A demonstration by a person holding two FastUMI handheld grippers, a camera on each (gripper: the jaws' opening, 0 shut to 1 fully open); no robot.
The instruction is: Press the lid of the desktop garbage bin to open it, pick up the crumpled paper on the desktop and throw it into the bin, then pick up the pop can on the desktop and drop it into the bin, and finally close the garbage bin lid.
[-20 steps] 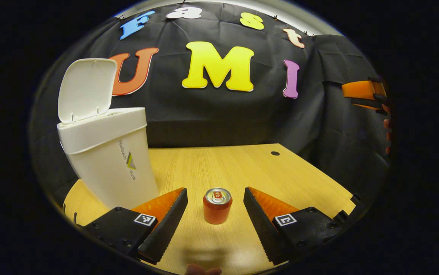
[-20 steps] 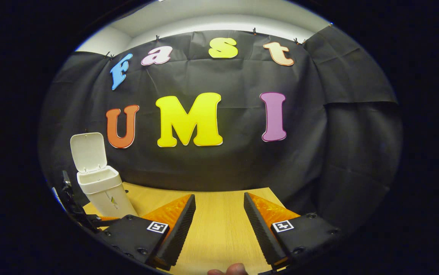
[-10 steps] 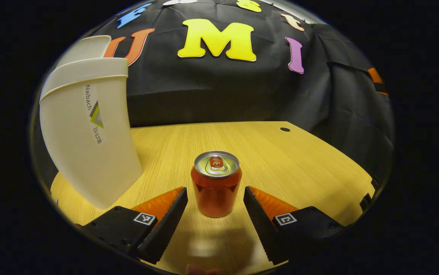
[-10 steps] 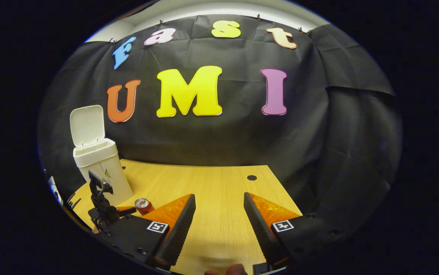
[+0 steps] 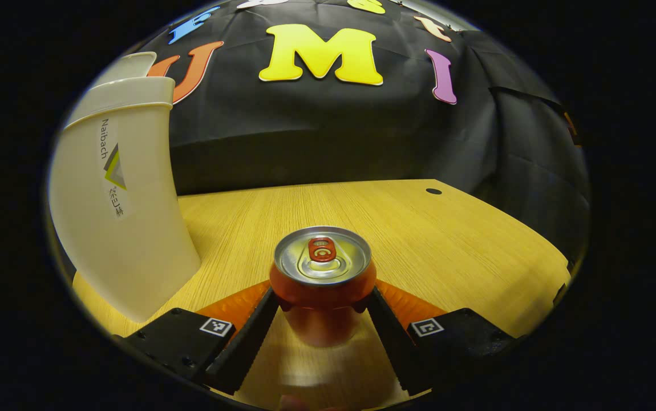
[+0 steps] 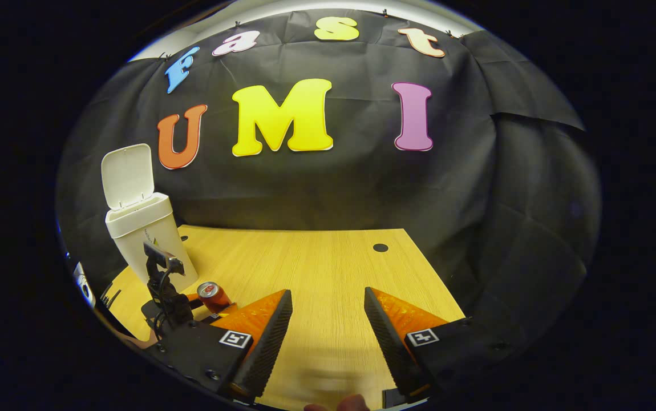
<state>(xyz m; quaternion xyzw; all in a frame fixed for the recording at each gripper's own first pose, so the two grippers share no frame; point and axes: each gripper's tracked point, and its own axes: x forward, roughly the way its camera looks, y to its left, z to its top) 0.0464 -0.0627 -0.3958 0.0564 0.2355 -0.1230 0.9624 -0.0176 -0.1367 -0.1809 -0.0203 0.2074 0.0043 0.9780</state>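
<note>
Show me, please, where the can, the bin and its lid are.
can point(image 5: 322, 260): left gripper view, its top.
bin point(image 5: 128, 228): left gripper view, its side wall.
lid point(image 6: 127, 174): right gripper view, its raised underside.

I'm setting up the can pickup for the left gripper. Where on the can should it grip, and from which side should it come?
Grip the can on its round side wall, about mid-height, coming in level from the near side. It stands upright on the table, so the wall gives two opposed faces. The left gripper already straddles it this way, with the bin clear beside it.

Can point(image 5: 322, 285) on table point(image 5: 448, 240), right of bin point(image 5: 117, 228).
</note>
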